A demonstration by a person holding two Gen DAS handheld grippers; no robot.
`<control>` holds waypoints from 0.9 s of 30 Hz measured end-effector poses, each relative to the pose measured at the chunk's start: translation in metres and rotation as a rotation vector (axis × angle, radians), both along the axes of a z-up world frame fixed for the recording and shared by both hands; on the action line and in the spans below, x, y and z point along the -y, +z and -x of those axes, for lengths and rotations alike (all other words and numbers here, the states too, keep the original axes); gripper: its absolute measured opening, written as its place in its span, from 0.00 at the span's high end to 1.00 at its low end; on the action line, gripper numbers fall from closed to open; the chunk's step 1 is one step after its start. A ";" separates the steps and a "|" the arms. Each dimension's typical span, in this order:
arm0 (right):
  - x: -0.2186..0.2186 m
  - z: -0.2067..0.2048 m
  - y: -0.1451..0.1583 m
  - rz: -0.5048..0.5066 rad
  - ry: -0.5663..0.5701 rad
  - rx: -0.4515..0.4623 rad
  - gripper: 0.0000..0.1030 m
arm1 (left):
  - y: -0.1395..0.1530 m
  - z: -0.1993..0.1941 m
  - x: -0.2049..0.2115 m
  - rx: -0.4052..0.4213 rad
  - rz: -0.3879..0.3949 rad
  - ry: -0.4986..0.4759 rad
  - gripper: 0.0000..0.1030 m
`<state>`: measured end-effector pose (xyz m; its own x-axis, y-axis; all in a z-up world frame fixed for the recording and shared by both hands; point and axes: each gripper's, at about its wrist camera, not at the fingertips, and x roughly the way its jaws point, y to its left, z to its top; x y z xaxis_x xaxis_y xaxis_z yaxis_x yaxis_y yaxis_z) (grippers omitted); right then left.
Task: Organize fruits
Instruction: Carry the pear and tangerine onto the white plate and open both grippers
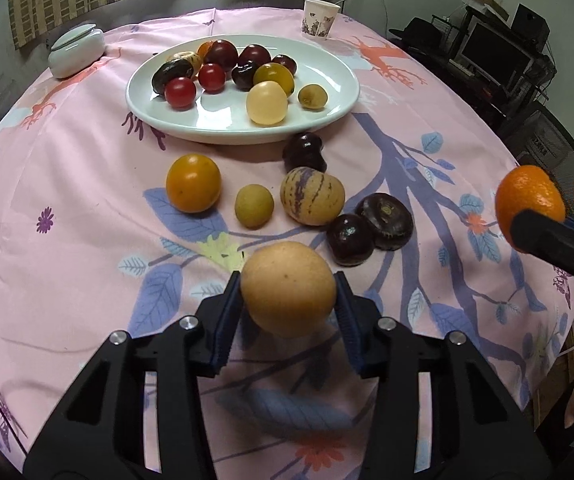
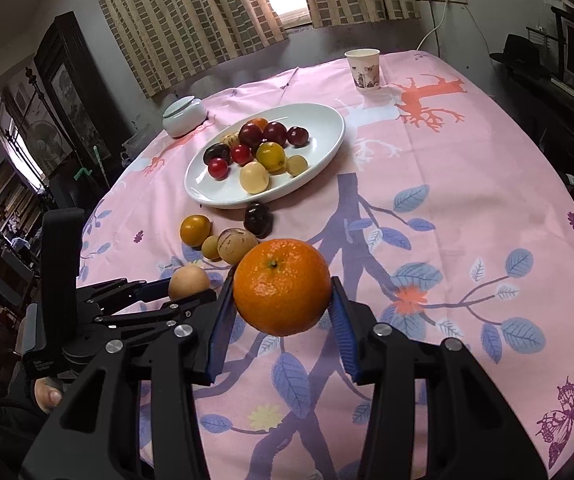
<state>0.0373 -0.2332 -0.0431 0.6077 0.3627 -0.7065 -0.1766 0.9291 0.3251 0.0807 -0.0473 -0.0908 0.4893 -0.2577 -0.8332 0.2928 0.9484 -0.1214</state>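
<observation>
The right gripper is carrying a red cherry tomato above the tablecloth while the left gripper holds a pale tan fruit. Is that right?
Not quite. The right gripper holds an orange mandarin, not a red cherry tomato; the right wrist view shows it between the pads. The rest stands: the left gripper holds the pale tan fruit.

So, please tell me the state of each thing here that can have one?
left hand-held gripper: shut on tan fruit
right hand-held gripper: shut on orange, held above the tablecloth
white plate: holding fruit, part bare
paper cup: upright
lidded jar: closed
</observation>
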 end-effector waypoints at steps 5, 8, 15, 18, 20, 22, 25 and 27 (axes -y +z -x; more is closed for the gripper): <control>-0.016 0.000 0.005 0.010 0.026 0.008 0.55 | 0.006 0.005 -0.008 0.008 0.014 -0.002 0.56; -0.020 0.000 0.005 0.017 0.026 0.005 0.55 | 0.008 0.006 -0.012 0.010 0.023 0.000 0.56; -0.025 -0.006 0.003 0.026 0.040 -0.013 0.55 | 0.018 0.002 -0.022 0.030 0.025 0.008 0.56; -0.024 -0.017 0.004 0.034 0.047 -0.017 0.55 | 0.028 -0.007 -0.032 0.032 0.031 0.020 0.56; -0.023 -0.028 0.007 0.045 0.057 -0.020 0.55 | 0.037 -0.017 -0.039 0.036 0.031 0.027 0.56; -0.024 -0.041 0.013 0.065 0.080 -0.019 0.55 | 0.047 -0.029 -0.046 0.039 0.026 0.033 0.56; -0.028 -0.064 0.023 0.115 0.115 -0.013 0.55 | 0.065 -0.054 -0.051 0.062 0.006 0.044 0.56; -0.031 -0.084 0.029 0.134 0.132 -0.013 0.55 | 0.079 -0.079 -0.049 0.078 -0.009 0.049 0.56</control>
<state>0.1213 -0.2023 -0.0139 0.5519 0.3411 -0.7610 -0.2965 0.9331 0.2033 0.1598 0.0014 -0.0119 0.5651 -0.2245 -0.7939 0.2539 0.9629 -0.0915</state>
